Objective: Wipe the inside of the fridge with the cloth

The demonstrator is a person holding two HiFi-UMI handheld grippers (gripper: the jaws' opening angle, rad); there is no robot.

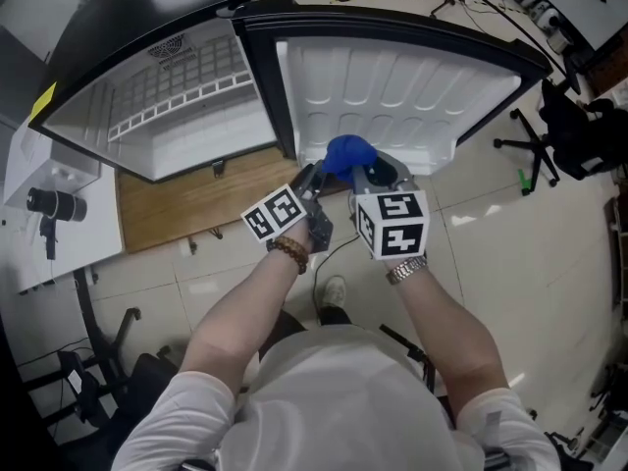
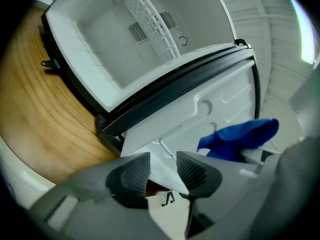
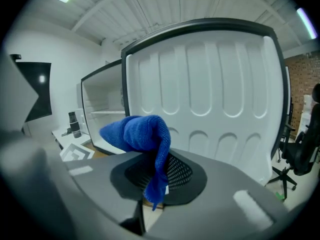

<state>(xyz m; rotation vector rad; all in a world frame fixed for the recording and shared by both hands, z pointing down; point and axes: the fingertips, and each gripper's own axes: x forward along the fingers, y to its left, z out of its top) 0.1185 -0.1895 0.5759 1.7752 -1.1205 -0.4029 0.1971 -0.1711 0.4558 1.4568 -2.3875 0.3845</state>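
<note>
The blue cloth [image 3: 142,134] is gripped by the right gripper [image 3: 156,176]. Its jaws are closed on a thin tail of the fabric, and the rest is bunched above and just beyond the tips. The left gripper [image 2: 163,170] carries nothing: its jaws stand apart, and only the floor and the lower edge of the door are seen through the gap.

What matters for the wiping is where the cavity lies from the cloth. In the head view the two grippers are held close together in front of the open door [image 1: 392,86], so the cloth is faced by the ribbed inner liner of that door rather than by the inside of the fridge [image 1: 177,96]. The cavity, with its wire shelf [image 1: 186,96], is set off to the left, beyond the dark hinge edge. It is judged to be reached only if the right gripper is carried across to the left, past the empty one.

The left gripper is the nearer to the cavity — but the cloth is not in it. The door liner is the surface nearest to the cloth.
</note>
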